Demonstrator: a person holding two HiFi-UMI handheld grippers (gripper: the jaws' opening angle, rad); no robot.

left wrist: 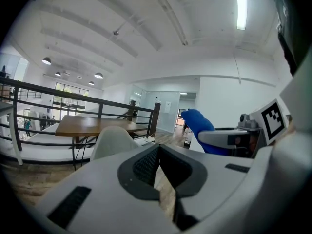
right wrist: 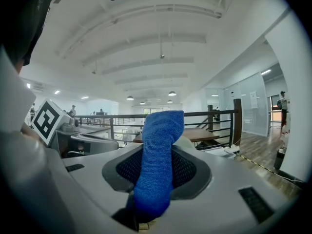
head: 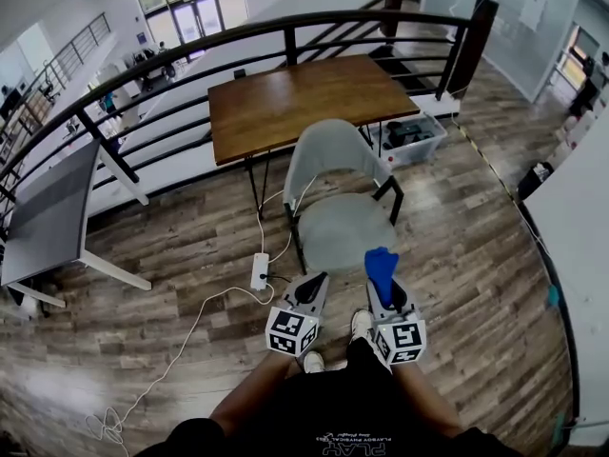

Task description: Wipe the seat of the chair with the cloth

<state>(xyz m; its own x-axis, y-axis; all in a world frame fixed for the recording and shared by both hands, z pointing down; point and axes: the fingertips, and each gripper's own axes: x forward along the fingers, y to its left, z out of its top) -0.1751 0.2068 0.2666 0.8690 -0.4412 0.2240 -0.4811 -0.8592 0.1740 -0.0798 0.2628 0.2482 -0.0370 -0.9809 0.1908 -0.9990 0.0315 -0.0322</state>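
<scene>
A light grey chair [head: 328, 150] with a round seat [head: 344, 228] stands just ahead of me, its back toward a wooden table [head: 304, 103]. My right gripper [head: 382, 284] is shut on a blue cloth [head: 381, 265], which sticks up out of the jaws near the seat's front edge. From the right gripper view, the cloth [right wrist: 158, 155] stands upright between the pads and hides most of the chair. My left gripper [head: 311, 288] hangs beside it, left of the seat's front, shut and holding nothing. Its own view shows the chair's back [left wrist: 112, 138] and the cloth [left wrist: 197, 121].
A white power strip [head: 259, 270] and trailing cable lie on the wood floor left of the chair. A grey desk [head: 52, 208] stands at left, a clear plastic box [head: 411, 136] beside the table, and a dark railing [head: 190, 55] behind. My shoes [head: 362, 327] are below the grippers.
</scene>
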